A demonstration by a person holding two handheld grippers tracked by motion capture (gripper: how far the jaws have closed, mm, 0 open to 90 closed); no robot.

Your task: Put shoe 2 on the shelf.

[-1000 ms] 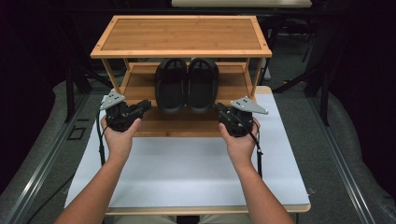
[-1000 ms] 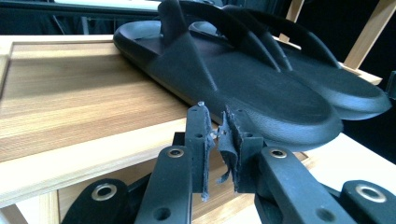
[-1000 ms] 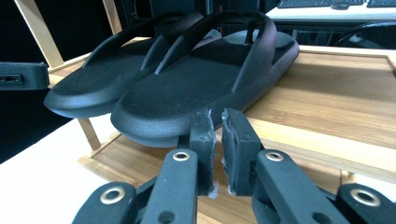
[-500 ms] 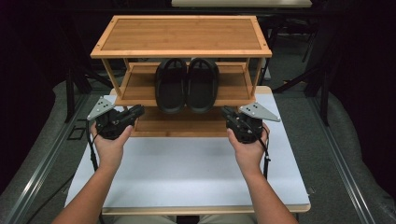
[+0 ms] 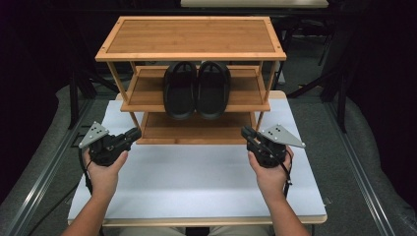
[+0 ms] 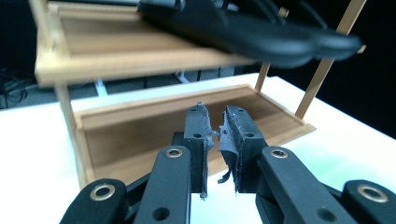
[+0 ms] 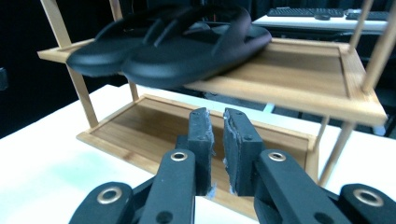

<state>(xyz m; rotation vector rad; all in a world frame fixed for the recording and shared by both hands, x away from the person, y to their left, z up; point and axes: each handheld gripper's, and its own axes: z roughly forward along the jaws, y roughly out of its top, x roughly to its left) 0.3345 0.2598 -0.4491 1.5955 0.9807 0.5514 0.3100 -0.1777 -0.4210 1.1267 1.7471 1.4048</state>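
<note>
Black slippers (image 5: 197,89) sit on the bamboo rack's (image 5: 191,37) middle shelf; both grippers, left (image 5: 132,133) at eight o'clock, right (image 5: 246,133) at four, hold empty jaws nearly together.

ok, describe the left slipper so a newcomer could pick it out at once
Find the three-tier bamboo shoe rack at the far side of the white table. On its middle shelf sits a pair of black slippers, toes overhanging the front edge. The left slipper is the one nearer the left gripper.
</note>
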